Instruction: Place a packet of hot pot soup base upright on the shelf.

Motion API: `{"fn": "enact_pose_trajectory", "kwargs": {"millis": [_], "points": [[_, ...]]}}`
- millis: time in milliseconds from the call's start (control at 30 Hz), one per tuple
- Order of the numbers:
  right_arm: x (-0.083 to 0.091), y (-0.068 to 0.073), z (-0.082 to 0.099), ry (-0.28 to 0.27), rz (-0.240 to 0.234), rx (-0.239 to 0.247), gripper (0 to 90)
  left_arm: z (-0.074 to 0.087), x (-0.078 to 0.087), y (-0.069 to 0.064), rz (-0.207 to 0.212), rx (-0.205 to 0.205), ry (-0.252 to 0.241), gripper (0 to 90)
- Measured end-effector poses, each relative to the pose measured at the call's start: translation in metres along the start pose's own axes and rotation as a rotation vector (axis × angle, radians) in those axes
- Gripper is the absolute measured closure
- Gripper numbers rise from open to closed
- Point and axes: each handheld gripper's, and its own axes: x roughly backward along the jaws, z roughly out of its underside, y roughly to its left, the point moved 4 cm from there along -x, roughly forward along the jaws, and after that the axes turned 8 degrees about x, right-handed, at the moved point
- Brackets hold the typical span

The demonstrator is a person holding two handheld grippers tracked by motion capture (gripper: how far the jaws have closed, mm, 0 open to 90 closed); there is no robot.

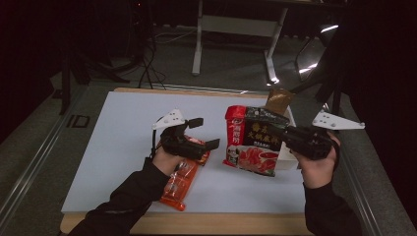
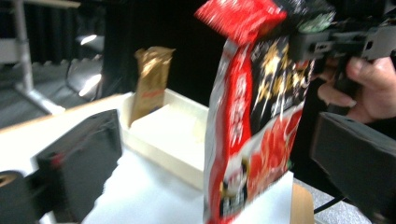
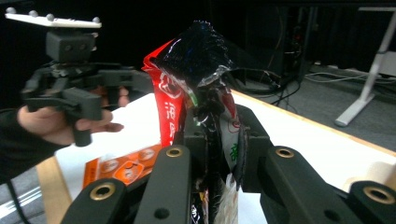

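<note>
A red and black snack bag (image 1: 252, 143) stands upright on the white board (image 1: 123, 142), and my right gripper (image 1: 275, 130) is shut on its upper right edge. In the right gripper view the jaws (image 3: 215, 140) pinch the bag's crumpled top (image 3: 196, 56). My left gripper (image 1: 204, 133) is open just left of the bag, not touching it. In the left gripper view its jaws (image 2: 217, 128) stand wide apart, with the bag (image 2: 252, 130) a little beyond them. An orange packet (image 1: 179, 182) lies flat under my left hand.
A shallow white box (image 2: 173, 135) sits behind the bag at the board's right edge, with a gold packet (image 1: 279, 101) standing upright in it. A wooden table edge (image 1: 221, 223) runs along the front. Desk legs (image 1: 197, 39) and cables lie on the floor beyond.
</note>
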Motion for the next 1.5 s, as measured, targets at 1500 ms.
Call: {"fn": "enact_pose_trajectory", "kwargs": {"millis": [1500], "points": [[-0.015, -0.144, 0.001, 0.024, 0.286, -0.035, 77.5, 0.094, 0.096, 0.043, -0.181, -0.023, 0.001, 1.1]]}}
